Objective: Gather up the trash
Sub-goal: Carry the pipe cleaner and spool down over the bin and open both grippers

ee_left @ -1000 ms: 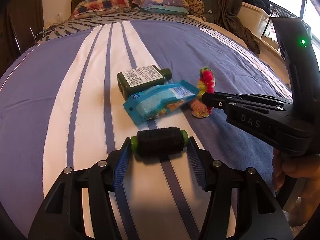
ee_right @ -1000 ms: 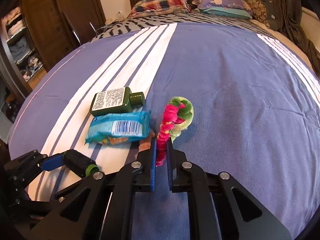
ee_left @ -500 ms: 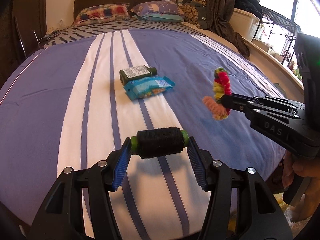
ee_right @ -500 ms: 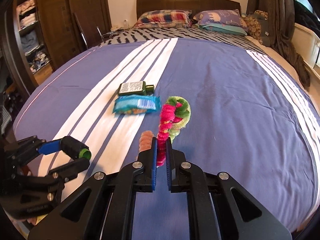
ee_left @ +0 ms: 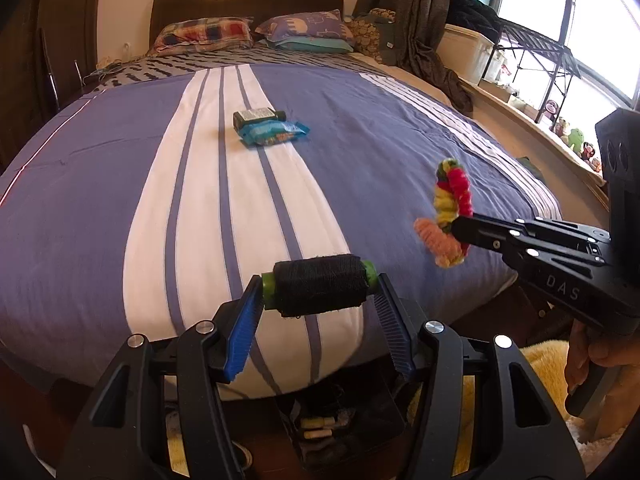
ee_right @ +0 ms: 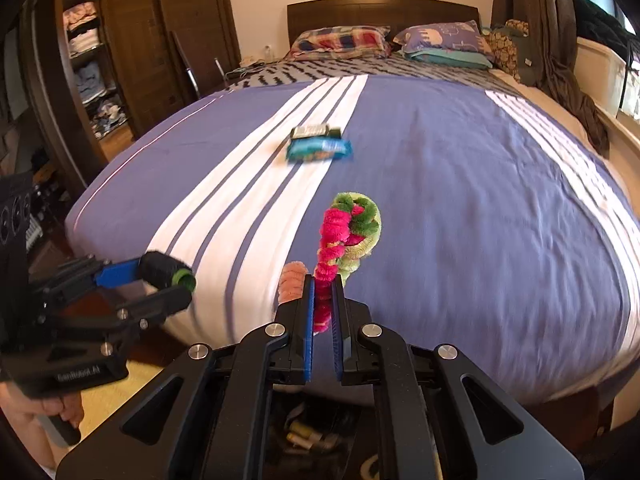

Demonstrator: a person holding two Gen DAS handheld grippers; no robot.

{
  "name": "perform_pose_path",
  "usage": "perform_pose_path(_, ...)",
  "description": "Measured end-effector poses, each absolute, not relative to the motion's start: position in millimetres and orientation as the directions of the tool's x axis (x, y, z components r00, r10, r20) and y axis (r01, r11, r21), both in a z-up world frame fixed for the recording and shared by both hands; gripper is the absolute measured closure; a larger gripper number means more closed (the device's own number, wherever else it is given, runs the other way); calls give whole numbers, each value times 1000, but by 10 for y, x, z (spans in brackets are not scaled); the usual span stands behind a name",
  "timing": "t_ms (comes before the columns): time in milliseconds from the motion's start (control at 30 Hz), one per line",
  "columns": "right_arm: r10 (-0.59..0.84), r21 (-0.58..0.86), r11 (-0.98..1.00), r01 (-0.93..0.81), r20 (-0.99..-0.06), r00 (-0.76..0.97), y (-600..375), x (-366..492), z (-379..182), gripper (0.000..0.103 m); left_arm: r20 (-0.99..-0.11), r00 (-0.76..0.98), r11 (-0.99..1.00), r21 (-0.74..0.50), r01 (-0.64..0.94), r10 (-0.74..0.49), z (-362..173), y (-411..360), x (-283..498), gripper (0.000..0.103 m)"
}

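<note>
My left gripper [ee_left: 320, 292] is shut on a black thread spool [ee_left: 320, 290] with green ends, held over the foot edge of the bed; it also shows in the right wrist view [ee_right: 166, 270]. My right gripper [ee_right: 323, 300] is shut on a twisted bundle of pink, green and yellow pipe cleaners [ee_right: 346, 236], held in the air at the bed's foot; the bundle also shows in the left wrist view [ee_left: 450, 208]. A blue snack wrapper [ee_left: 274, 133] and a dark green bottle [ee_left: 258, 115] lie together on the white stripes mid-bed.
The blue striped bedspread [ee_left: 380, 128] covers the bed, with pillows [ee_left: 308, 28] at the headboard. A dark container holding small items [ee_right: 308, 436] sits on the floor below both grippers. A wardrobe [ee_right: 120, 48] stands to the left, a window ledge [ee_left: 560, 120] to the right.
Both grippers have pulled back from the middle of the bed to its foot edge, carrying the spool and the pipe cleaners. The wrapper and bottle stay on the bed, farther away.
</note>
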State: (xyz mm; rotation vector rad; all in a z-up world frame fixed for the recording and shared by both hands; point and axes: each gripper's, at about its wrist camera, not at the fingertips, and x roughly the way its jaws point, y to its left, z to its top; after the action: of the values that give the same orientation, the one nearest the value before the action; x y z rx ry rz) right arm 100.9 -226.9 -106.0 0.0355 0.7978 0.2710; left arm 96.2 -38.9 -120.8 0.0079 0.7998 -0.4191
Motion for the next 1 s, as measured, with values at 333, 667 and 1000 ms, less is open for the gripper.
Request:
perform_pose_path(333,277,178,958,-224,-773,571,-2290,447,-1642,94,-748,550,907,-169,385,-372,-1684,-335,364,50)
perform_pose_path(667,314,267,949,-169,-848,426,-2287,296,-2472,94,-852,393,908,-199,370,-346,-2586,-439,318,50)
perform_pose_path(1000,303,286,953,-100,-898,319,-2272,422,-3062,94,-909,233,906,-261,333,-347,-3304,-455,470,50)
